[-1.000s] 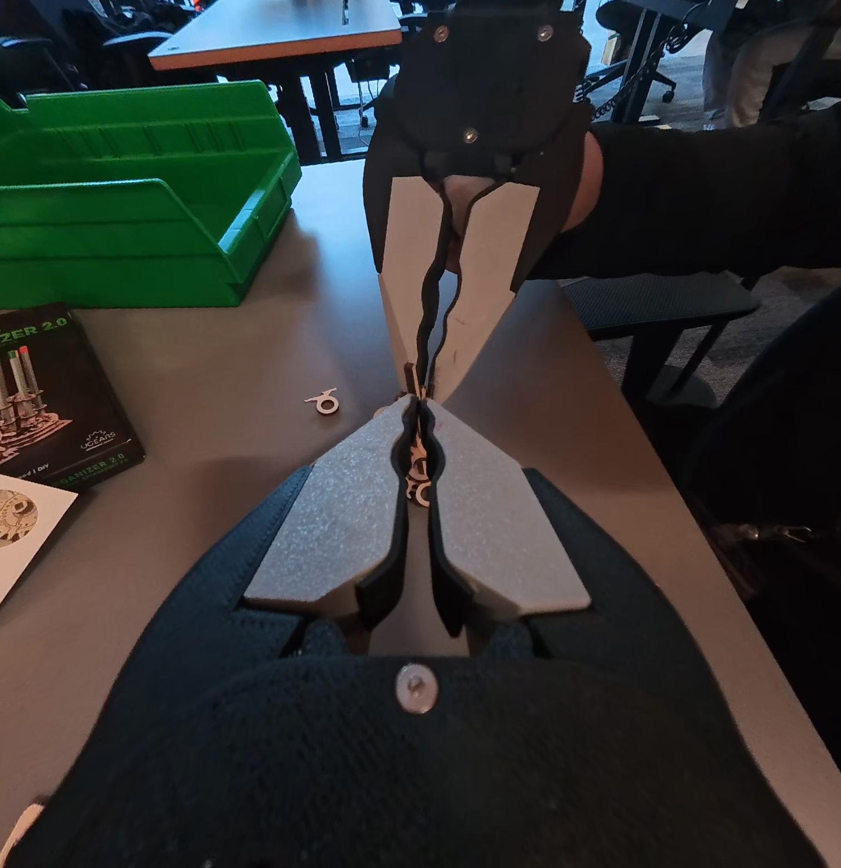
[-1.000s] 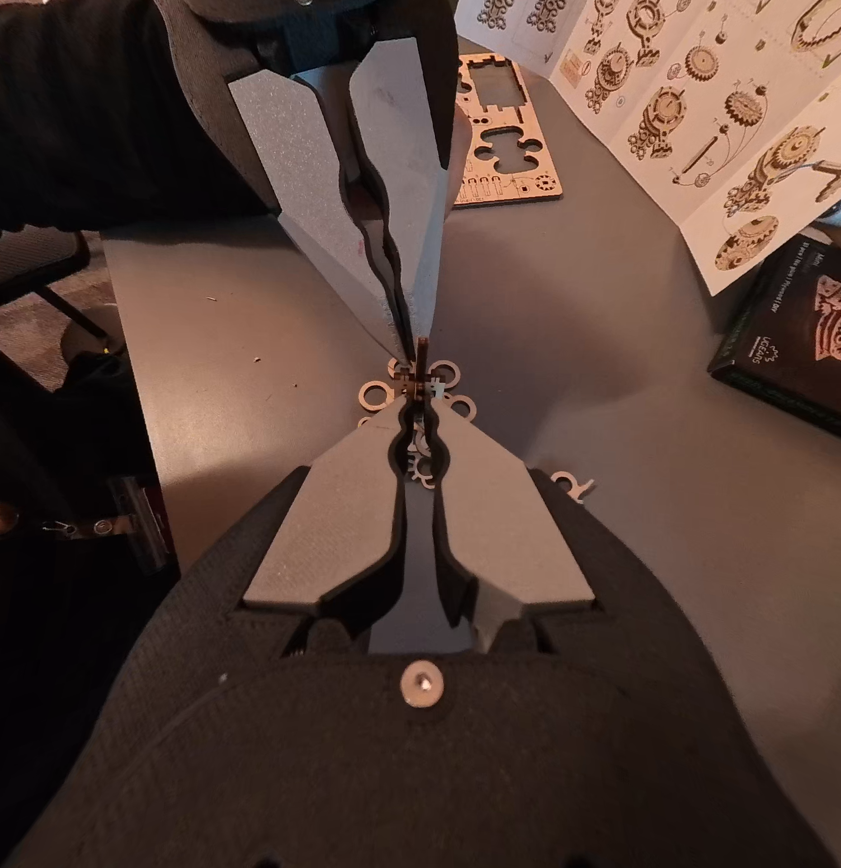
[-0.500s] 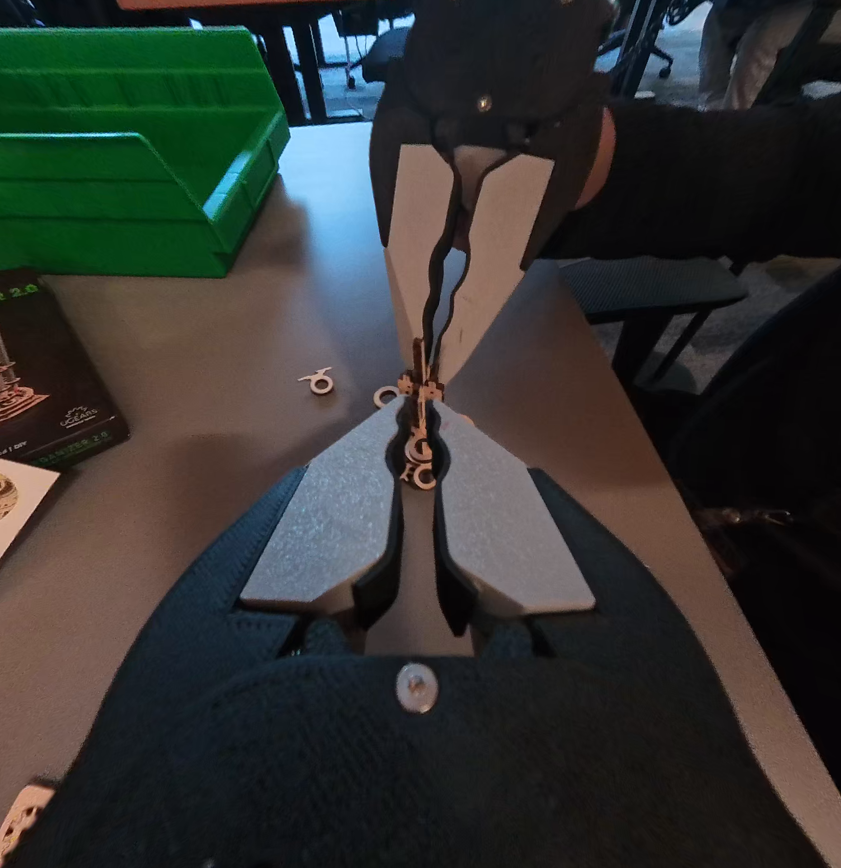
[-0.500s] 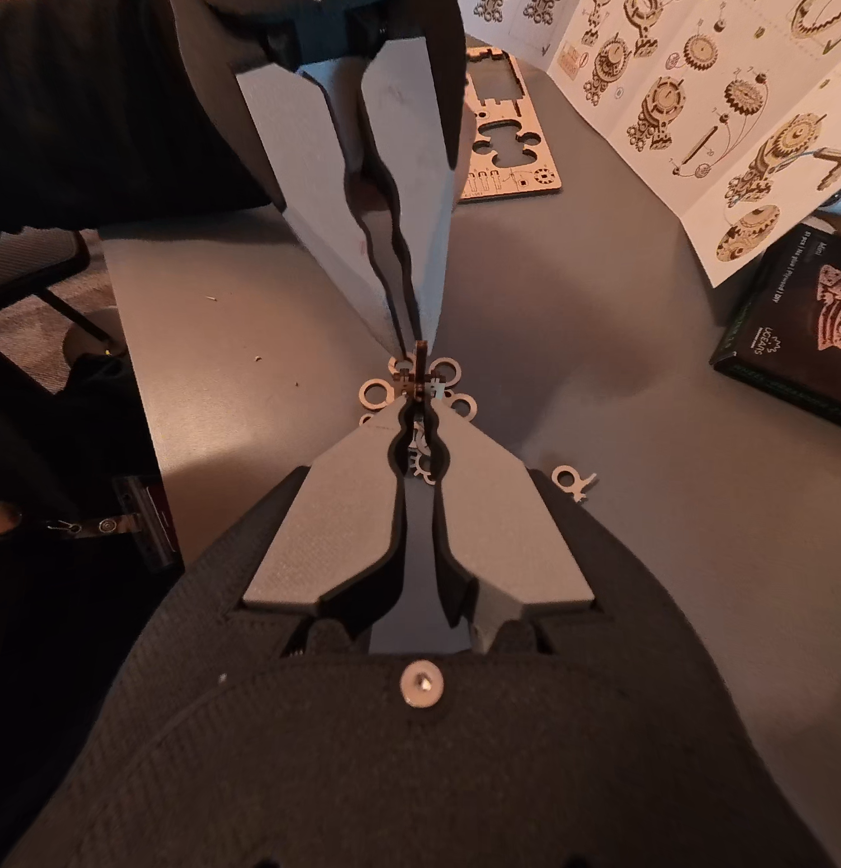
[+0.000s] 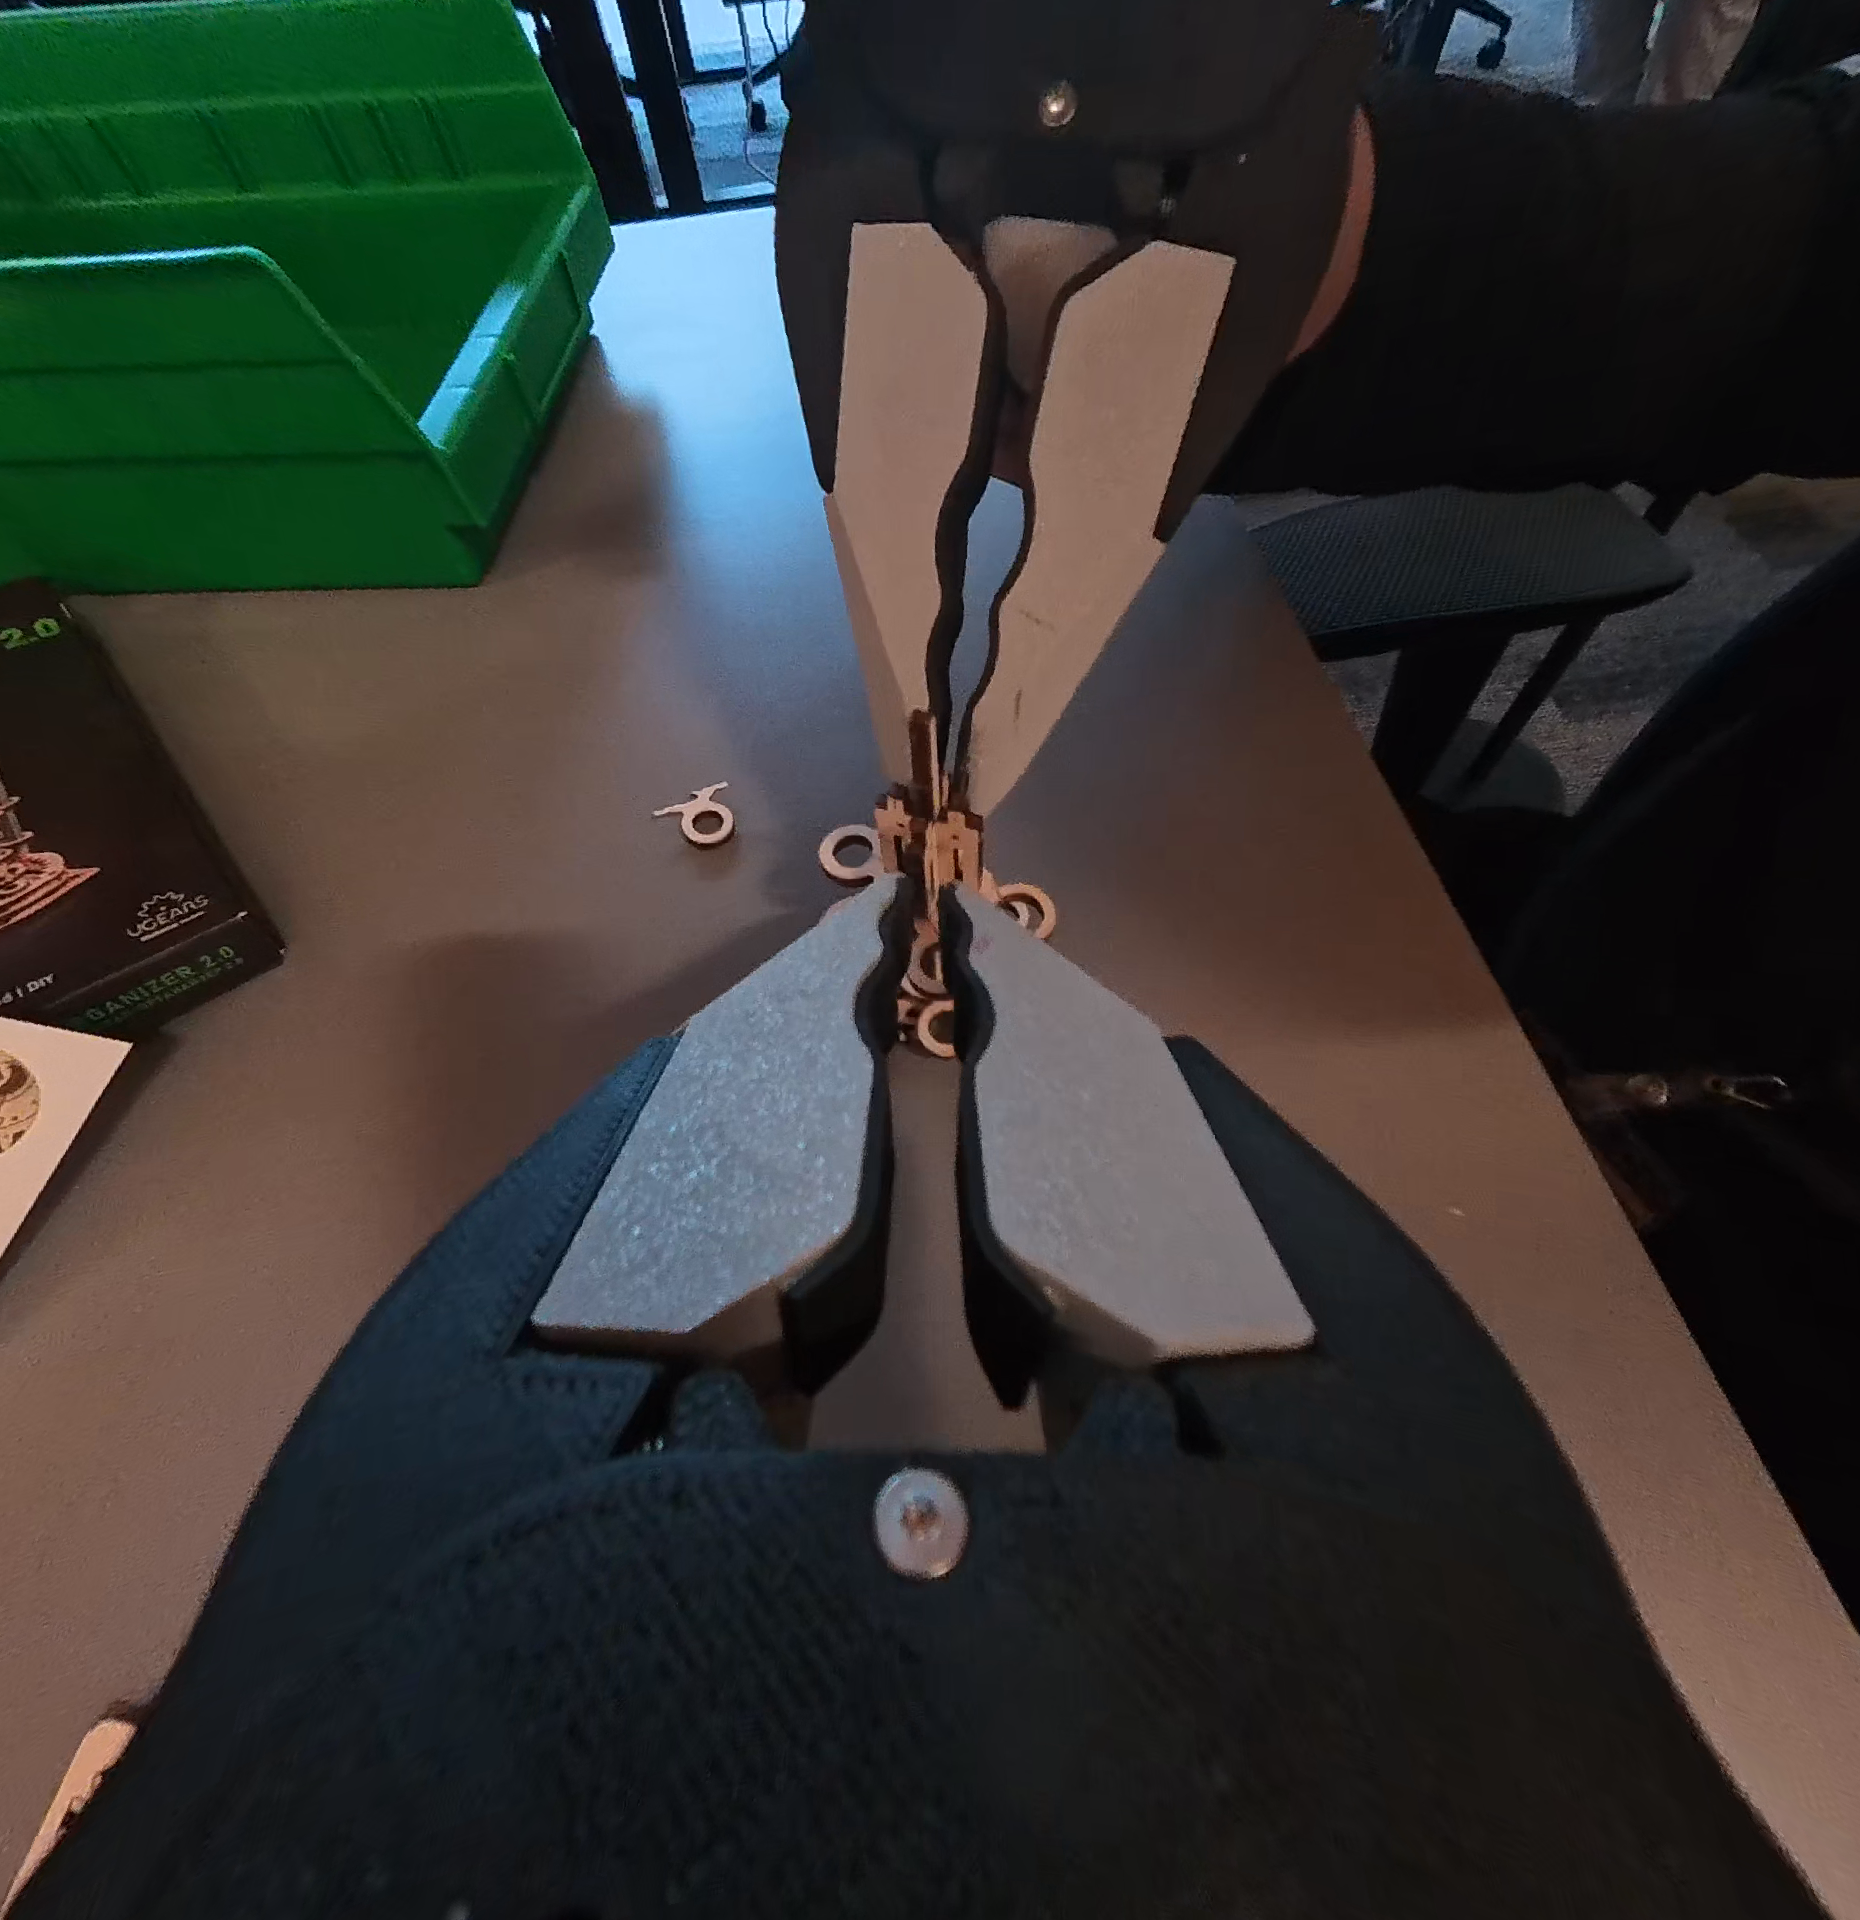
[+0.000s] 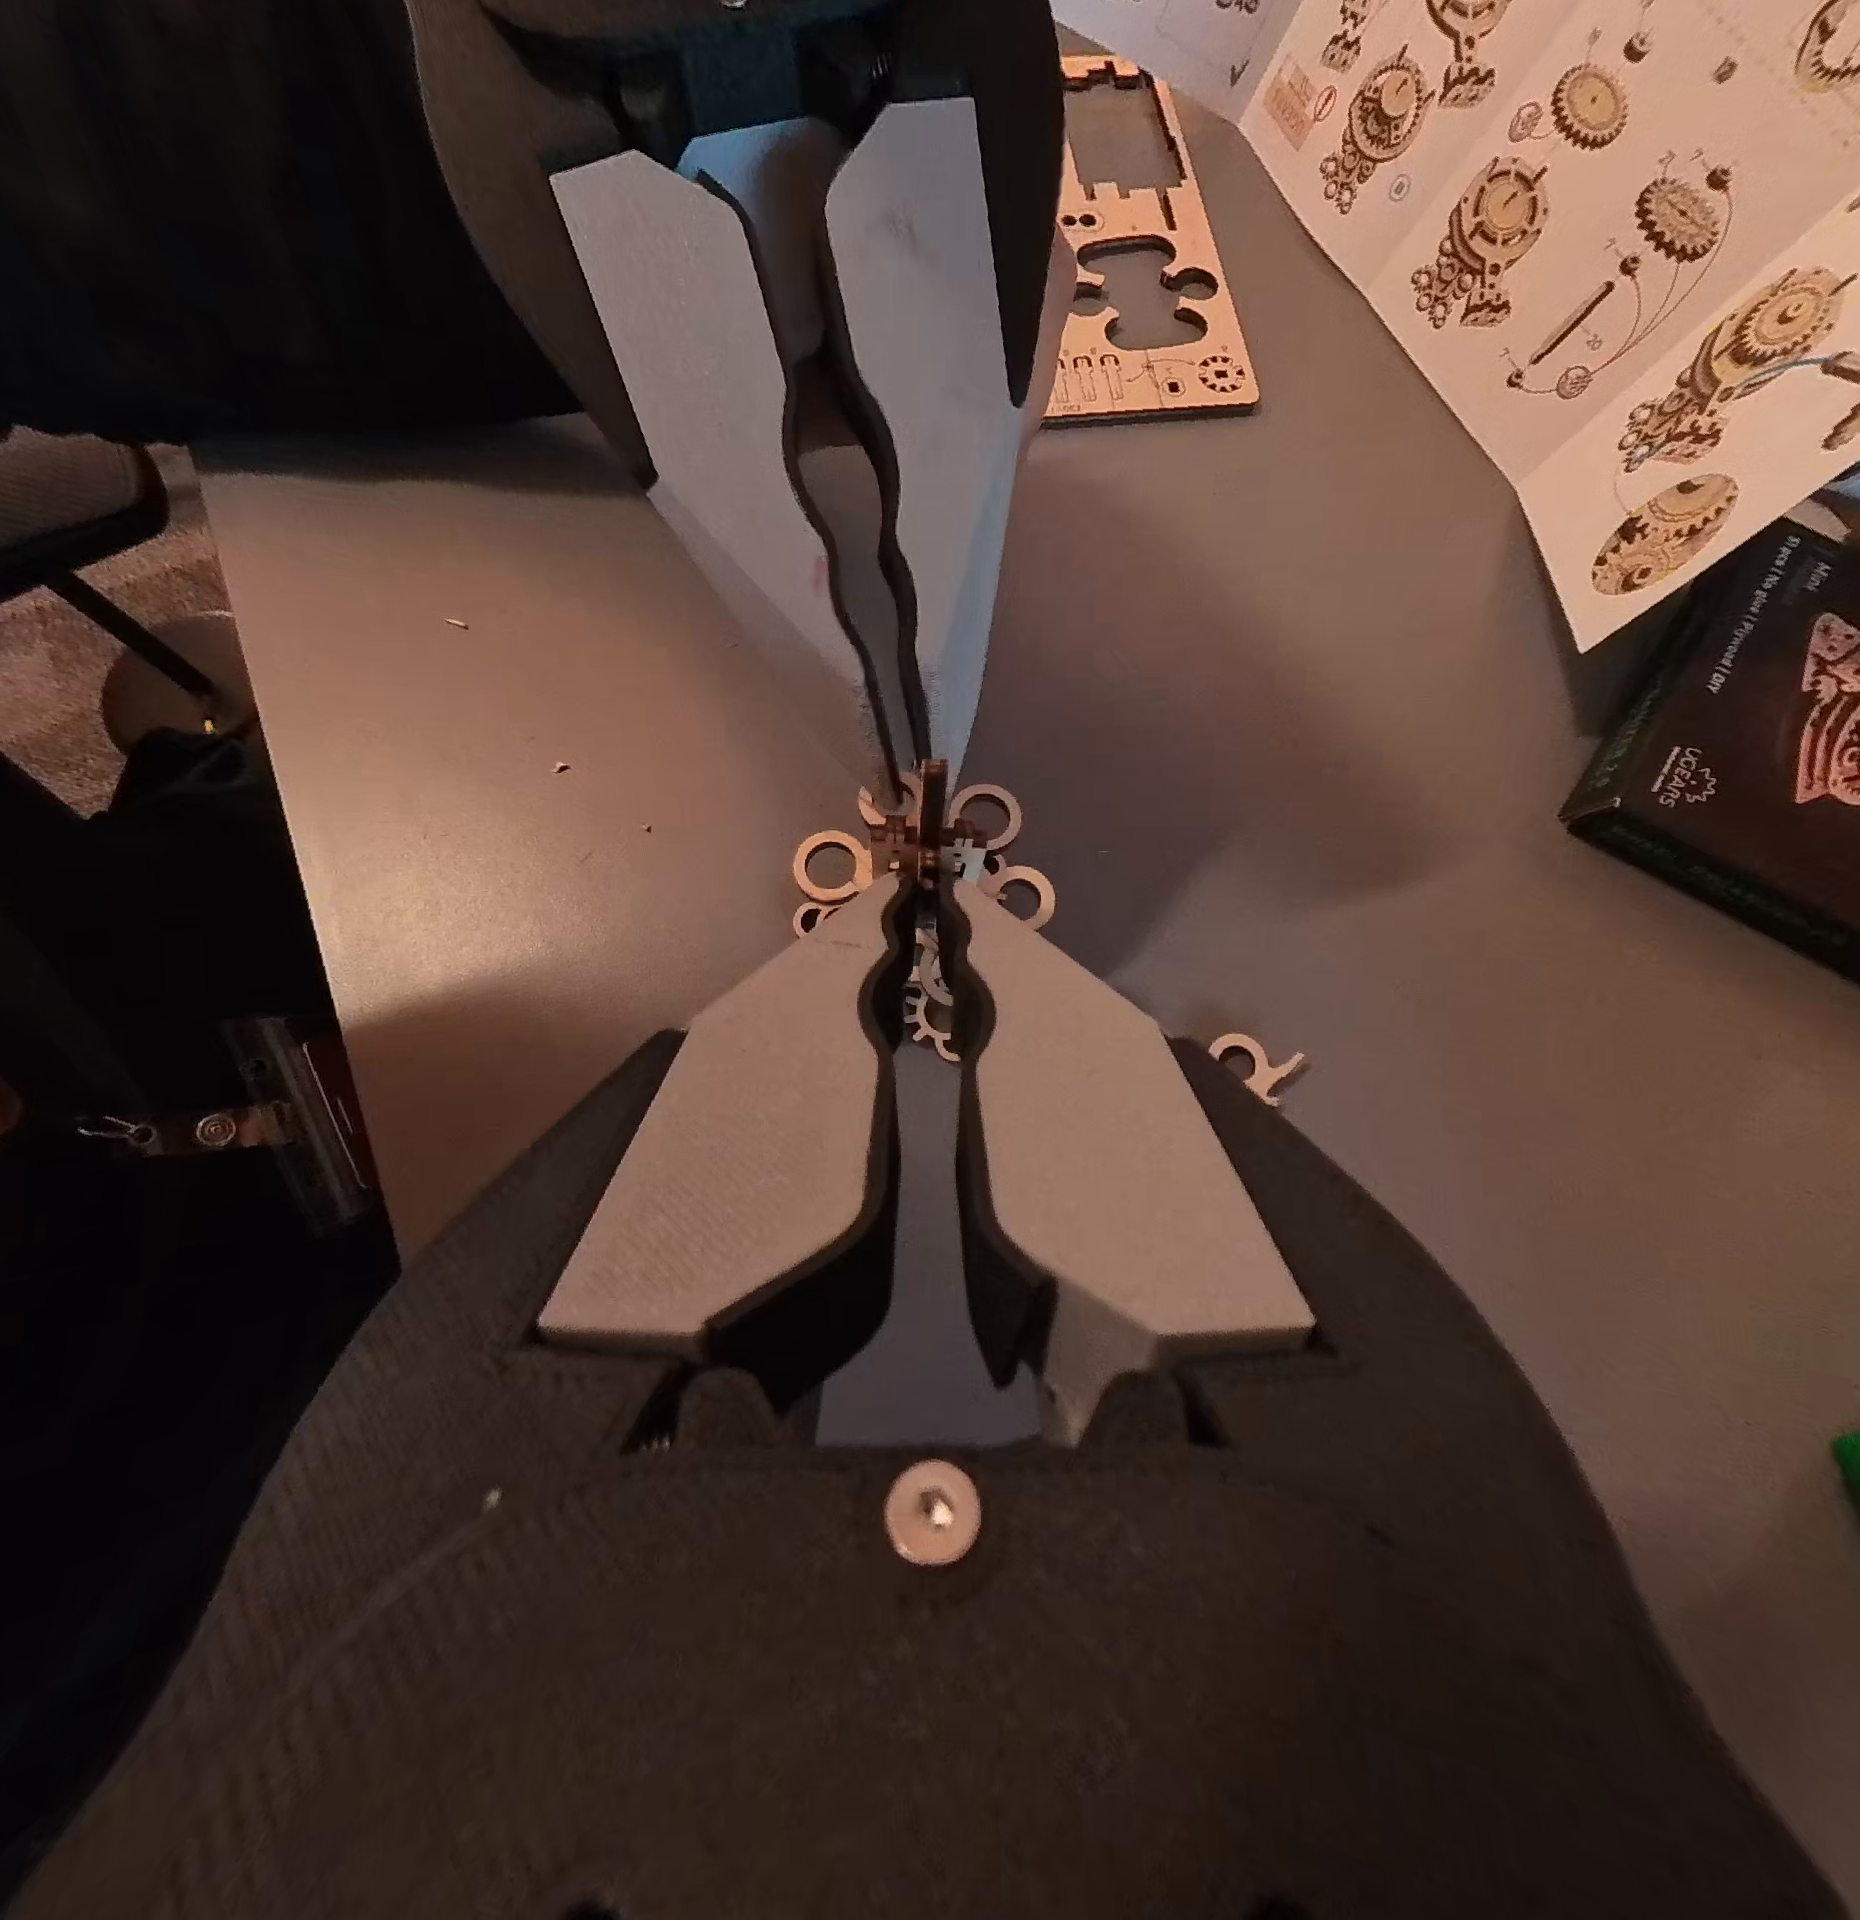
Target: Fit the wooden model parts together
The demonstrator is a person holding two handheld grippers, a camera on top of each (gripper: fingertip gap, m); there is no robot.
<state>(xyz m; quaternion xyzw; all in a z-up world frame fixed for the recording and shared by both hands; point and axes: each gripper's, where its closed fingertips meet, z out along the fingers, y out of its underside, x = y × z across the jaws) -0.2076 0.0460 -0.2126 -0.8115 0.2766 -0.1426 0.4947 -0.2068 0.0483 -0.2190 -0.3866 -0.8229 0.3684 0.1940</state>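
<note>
A small wooden model assembly (image 5: 928, 844) with several ring-shaped lobes stands on the grey table between my two grippers, which meet tip to tip. My left gripper (image 5: 931, 906) is shut on its near side, and rings show in the gap behind the tips. In the right wrist view my right gripper (image 6: 926, 896) is shut on the same assembly (image 6: 931, 844) from the opposite side. A thin upright slat (image 6: 933, 795) sticks up at the far gripper's tips. One loose ring-shaped piece (image 5: 702, 817) lies to the left; it also shows in the right wrist view (image 6: 1256, 1066).
A green bin (image 5: 240, 312) stands at the back left. A black kit box (image 5: 84, 831) and a white sheet (image 5: 12, 1132) lie left. In the right wrist view I see a punched wooden sheet (image 6: 1149, 260), a paper with drawings (image 6: 1591, 270) and the table edge (image 6: 271, 727). Left and right tips are no more than a few centimetres apart.
The left gripper's view has dropped and drawn back a little, so more of the assembly shows between the two sets of tips. The right gripper has hardly moved. Both stay shut.
</note>
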